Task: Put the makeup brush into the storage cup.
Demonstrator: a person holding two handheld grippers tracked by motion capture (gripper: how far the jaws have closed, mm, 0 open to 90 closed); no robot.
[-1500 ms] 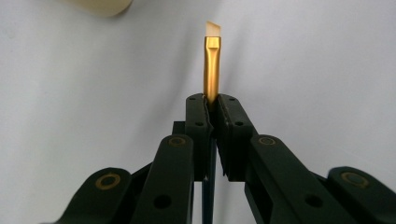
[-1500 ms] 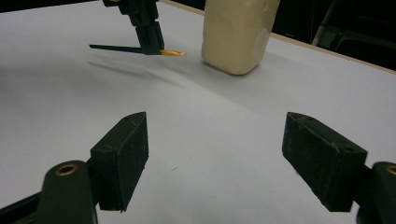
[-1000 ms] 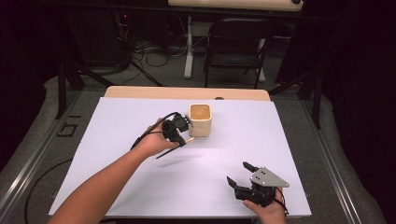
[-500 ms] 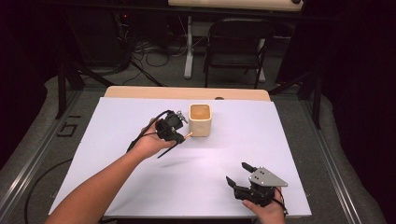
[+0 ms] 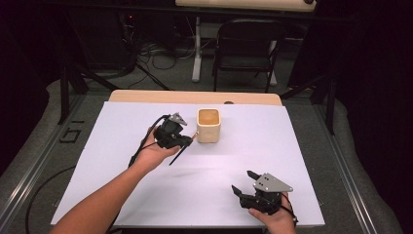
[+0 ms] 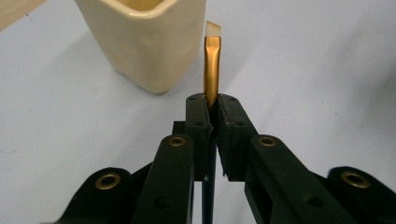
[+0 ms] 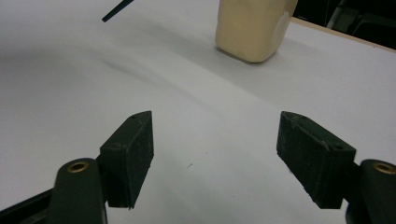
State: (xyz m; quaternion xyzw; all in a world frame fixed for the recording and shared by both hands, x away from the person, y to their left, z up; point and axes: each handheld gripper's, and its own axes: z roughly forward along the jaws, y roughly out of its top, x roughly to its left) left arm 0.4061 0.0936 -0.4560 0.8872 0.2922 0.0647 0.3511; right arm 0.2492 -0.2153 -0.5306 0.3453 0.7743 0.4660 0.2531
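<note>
A white sheet [image 5: 122,161] covers most of the wooden table [image 5: 146,96], whose bare far edge shows as a tan strip beyond it. Past the table, on the grey floor, stands a dark chair [image 5: 246,53] among loose cables. On the sheet, a little back from the middle, stands a cream ceramic cup [image 5: 208,125] with a squarish, rounded mouth; in the left gripper view its glossy wall [image 6: 144,42] rises at upper left, and in the right gripper view its base [image 7: 252,28] sits at the top, well beyond the jaws. The left gripper [image 5: 189,141], held by a hand whose forearm comes in from the bottom left, is just beside the cup on its left side and is clenched on a flat paintbrush [image 6: 212,65]: the two black pads press together on the handle right below the gold ferrule, and the pale, square-cut bristles point up past the cup's near corner, close to it (whether they touch the wall cannot be told). The brush's dark handle [image 5: 178,155] trails down and back from the gripper, off the sheet, and its tip shows as a thin dark stroke [image 7: 116,10] at the top of the right gripper view. The right gripper [image 5: 244,183] rests low near the front right of the sheet, well apart from cup and brush; its jaws stand wide with only bare sheet between them, and they have just been closing a little.
</note>
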